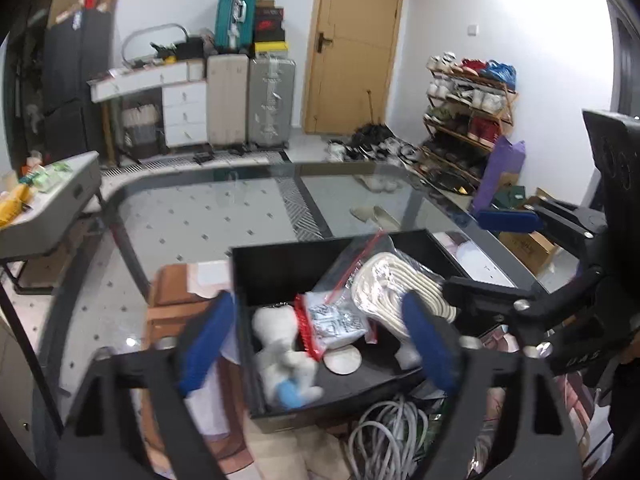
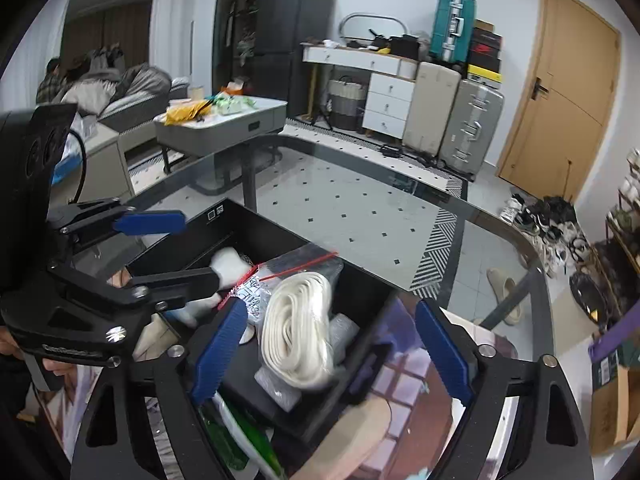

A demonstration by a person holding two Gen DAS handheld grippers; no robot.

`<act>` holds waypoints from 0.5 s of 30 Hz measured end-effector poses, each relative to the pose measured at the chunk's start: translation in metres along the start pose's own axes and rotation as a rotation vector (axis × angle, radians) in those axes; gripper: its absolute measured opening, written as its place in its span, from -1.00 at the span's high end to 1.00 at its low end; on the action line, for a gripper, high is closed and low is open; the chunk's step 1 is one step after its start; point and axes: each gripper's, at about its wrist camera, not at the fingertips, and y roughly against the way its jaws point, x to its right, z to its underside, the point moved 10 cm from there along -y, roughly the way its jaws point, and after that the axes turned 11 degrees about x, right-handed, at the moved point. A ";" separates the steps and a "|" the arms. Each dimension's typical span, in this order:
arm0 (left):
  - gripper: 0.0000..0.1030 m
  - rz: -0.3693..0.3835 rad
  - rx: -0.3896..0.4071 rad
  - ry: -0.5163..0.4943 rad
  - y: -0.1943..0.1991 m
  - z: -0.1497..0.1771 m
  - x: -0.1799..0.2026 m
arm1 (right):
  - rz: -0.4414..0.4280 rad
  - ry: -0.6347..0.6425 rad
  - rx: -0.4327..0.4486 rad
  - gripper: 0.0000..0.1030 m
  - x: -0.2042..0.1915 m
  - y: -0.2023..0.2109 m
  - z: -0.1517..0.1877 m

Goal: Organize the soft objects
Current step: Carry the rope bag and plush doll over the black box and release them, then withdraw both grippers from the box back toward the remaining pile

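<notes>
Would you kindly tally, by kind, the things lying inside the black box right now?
White plush toy: 1
Zip bags with red seals: 2
Coiled white rope: 1
Round beige disc: 1
Total: 5, all in the black box.

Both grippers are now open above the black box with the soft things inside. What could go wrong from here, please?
1. The bagged rope coil stands high in the black box and leans on its wall, so it may tip out.
2. The open right gripper hangs close over the coil and could snag its plastic bag.
3. The left gripper hovers just above the white plush toy and could bump it.
</notes>
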 end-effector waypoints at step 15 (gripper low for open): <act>-1.00 -0.059 0.074 0.013 0.057 -0.001 -0.013 | 0.053 -0.237 0.086 -0.99 0.009 0.079 0.022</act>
